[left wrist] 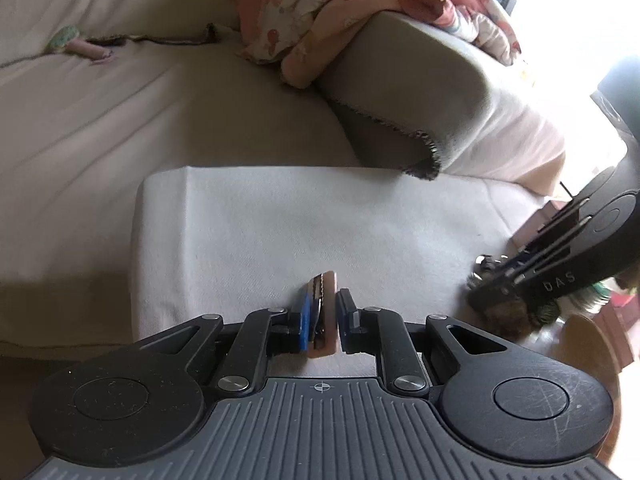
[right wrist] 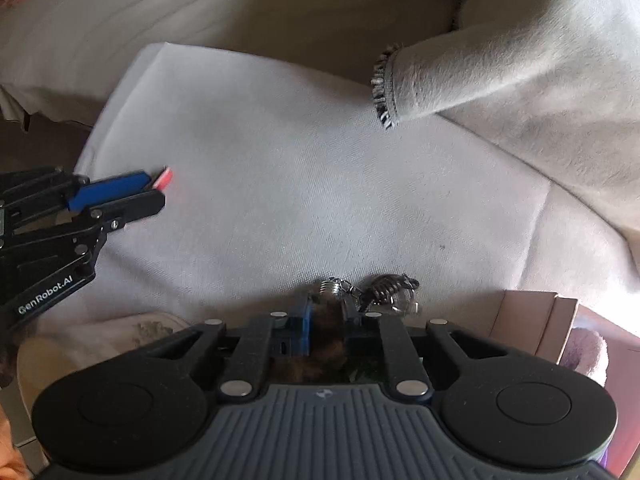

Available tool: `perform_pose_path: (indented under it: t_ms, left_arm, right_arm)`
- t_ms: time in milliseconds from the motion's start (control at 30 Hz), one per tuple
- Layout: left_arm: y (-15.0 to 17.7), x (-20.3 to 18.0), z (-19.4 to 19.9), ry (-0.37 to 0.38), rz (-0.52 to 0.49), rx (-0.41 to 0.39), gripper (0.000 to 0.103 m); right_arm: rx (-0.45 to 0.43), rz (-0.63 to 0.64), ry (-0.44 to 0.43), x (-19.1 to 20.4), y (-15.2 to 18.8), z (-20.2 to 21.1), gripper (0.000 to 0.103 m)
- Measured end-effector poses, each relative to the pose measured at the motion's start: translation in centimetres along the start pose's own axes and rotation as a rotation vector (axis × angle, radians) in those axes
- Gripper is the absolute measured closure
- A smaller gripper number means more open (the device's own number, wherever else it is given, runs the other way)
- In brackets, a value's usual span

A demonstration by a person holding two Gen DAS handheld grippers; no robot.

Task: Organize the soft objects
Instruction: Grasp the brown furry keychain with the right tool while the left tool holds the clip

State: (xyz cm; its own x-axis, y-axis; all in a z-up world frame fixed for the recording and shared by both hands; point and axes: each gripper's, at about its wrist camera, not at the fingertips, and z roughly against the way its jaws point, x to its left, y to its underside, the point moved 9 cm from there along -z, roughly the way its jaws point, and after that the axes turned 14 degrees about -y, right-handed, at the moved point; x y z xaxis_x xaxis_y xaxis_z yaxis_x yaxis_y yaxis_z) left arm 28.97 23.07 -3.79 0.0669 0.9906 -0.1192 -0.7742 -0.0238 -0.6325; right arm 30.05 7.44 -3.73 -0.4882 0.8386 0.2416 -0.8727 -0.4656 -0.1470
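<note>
My left gripper is shut on a flat pink piece with a dark striped layer, held on edge just above a folded white cloth. In the right wrist view this left gripper comes in from the left, and the pink piece's tip pokes out past its fingers. My right gripper points down at the cloth's near edge, shut on a brown furry charm with a metal key ring and chain. The left wrist view shows the right gripper at the far right with the brown charm.
A beige blanket with a dark stitched hem lies folded behind the white cloth. Further back a pink floral quilt is heaped up. A small pink and green item lies far left on the bed. An open cardboard box sits lower right.
</note>
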Motion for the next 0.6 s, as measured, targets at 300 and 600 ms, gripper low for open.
perform_pose_path:
  t_ms: [300,600]
  left_arm:
    - [2.1,1.1,8.1,0.034,0.069,-0.108,0.088]
    - [2.0,0.2,7.7,0.023,-0.033,-0.072,0.085]
  right_arm:
    - [-0.178,0.088,-0.090,3.5,0.1,7.5,0.091]
    - [-0.298,0.200,-0.103,5.7,2.8,13.6,0.091]
